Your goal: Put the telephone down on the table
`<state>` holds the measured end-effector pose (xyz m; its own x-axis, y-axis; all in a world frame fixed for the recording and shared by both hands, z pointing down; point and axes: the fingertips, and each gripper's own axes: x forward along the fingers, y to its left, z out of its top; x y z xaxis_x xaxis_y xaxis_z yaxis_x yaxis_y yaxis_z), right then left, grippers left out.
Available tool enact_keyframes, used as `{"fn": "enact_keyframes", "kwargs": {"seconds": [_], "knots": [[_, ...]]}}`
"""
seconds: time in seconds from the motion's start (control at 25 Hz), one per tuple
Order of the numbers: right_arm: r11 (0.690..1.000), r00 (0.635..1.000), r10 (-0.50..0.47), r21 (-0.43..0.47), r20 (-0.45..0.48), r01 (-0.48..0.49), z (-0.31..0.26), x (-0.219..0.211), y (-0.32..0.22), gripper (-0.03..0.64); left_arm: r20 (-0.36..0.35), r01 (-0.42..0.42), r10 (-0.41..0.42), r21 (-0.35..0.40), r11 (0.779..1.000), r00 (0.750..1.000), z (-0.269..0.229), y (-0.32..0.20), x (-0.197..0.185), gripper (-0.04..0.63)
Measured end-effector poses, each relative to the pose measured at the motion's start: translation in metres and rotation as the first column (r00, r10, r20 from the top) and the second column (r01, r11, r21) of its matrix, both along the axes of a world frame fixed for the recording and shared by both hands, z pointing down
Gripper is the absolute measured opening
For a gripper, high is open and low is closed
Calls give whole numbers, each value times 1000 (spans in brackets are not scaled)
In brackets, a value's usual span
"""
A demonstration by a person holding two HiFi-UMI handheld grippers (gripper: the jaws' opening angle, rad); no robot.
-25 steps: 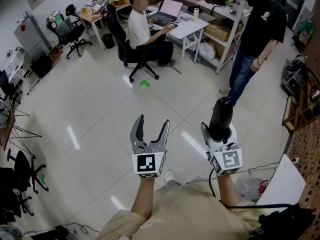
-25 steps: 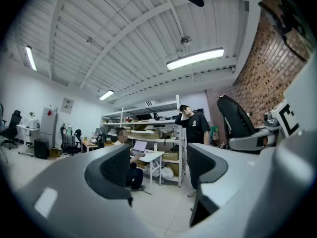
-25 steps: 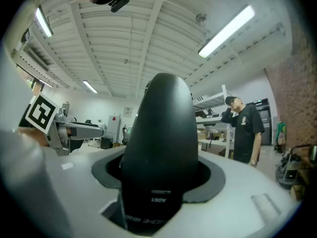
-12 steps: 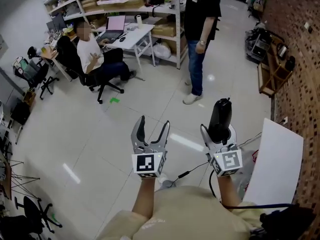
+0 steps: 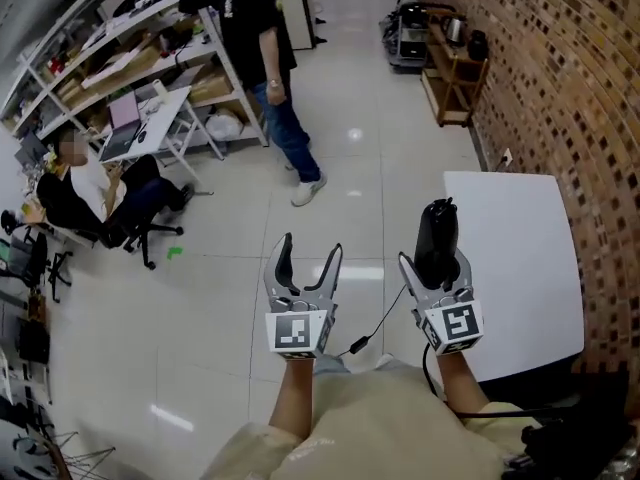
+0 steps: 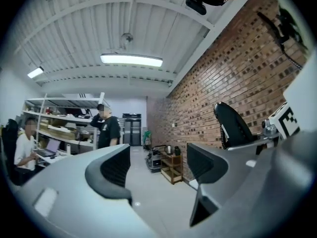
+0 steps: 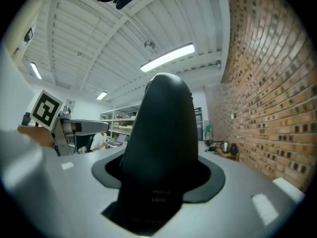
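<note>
While I've got both grippers raised in front of me, the right gripper [image 5: 437, 260] is the one doing the work. Its jaws are pulled in most of the way and clamped on the lower end of the black telephone [image 5: 437, 226]. In the right gripper view the handset fills the middle of the frame, with the dark pads hugging it on both sides and its rounded top poking up past the fingertips. A thin cord [image 5: 378, 320] hangs down from that side toward the floor, in the lower middle of the head view.

The phone is up in the air and not on anything. It sits just left of the white table [image 5: 525, 268], which takes up the right side of the head view against the brick wall [image 5: 570, 88].

The left gripper [image 5: 309, 248] is in the lower middle of the frame, beside the right one but not touching it. Its jaws are spread wide with nothing between them. In the left gripper view all I get through the gap is tiled floor, with a low wooden shelf [image 6: 171, 165] farther back.

Further out, a person in a black shirt [image 5: 255, 38] stands near the top left. Another person [image 5: 85, 183] is seated at a desk on the far left. Metal shelving [image 5: 100, 58] runs behind them both.
</note>
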<state>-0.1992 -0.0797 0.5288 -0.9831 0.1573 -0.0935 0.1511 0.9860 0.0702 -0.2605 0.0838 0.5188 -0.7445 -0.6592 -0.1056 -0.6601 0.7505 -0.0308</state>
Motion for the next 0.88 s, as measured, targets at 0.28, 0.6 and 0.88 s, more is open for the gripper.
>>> {"fn": "enact_keyframes", "kwargs": {"seconds": [0.28, 0.6, 0.88], "knots": [[938, 936, 348, -23, 60, -347, 0, 98, -142, 298, 37, -391, 391, -8, 920, 920, -8, -184, 45, 348], [736, 738, 675, -62, -22, -674, 22, 193, -267, 298, 16, -733, 736, -67, 676, 677, -9, -367, 108, 348], [456, 470, 870, -118, -153, -882, 49, 248, -331, 298, -41, -920, 922, -94, 381, 386, -13, -484, 152, 348]]}}
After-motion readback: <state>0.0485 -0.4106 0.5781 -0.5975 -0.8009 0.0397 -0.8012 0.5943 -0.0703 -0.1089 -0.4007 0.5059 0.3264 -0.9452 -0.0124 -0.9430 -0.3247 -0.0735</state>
